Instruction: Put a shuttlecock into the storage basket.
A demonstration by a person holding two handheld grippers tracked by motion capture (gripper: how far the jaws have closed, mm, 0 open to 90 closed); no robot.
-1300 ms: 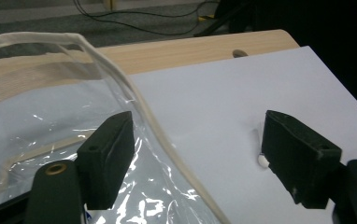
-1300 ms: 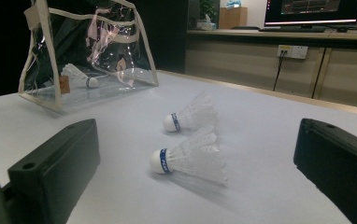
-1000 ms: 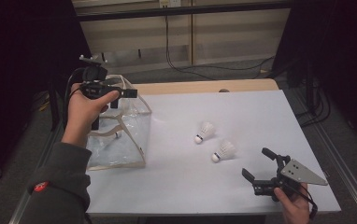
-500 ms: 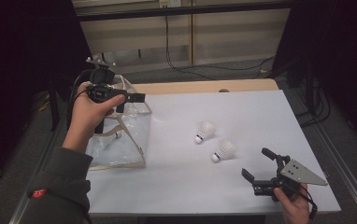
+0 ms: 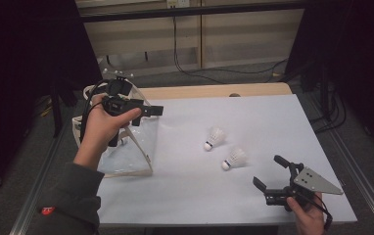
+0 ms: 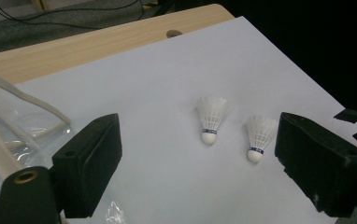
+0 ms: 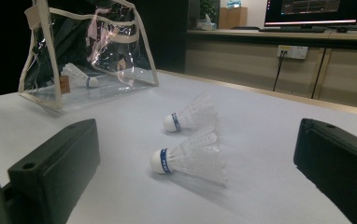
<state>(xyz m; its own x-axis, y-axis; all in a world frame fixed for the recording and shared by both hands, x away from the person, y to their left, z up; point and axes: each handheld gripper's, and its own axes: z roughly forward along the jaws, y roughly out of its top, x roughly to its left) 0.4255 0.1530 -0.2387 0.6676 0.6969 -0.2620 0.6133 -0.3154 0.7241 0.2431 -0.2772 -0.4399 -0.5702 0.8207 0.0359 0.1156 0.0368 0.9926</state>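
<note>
the left gripper [image 5: 148, 111] hangs above the clear bag [image 5: 126, 147] at the table's nine o'clock, jaws spread wide and empty. the right gripper [image 5: 268, 174] sits low at five o'clock, jaws also wide apart, holding nothing. two shuttlecocks lie on the white table [image 5: 253, 117] near centre: the nearer shuttlecock [image 5: 234, 159] just at four o'clock of the farther shuttlecock [image 5: 215, 137]. a third shuttlecock [image 7: 81, 74] lies inside the bag.

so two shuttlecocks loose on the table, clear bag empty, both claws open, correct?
One thing is wrong: the clear bag is not empty. The right gripper view shows a shuttlecock lying inside it. Two shuttlecocks do lie loose on the table, and both claws are open.
</note>
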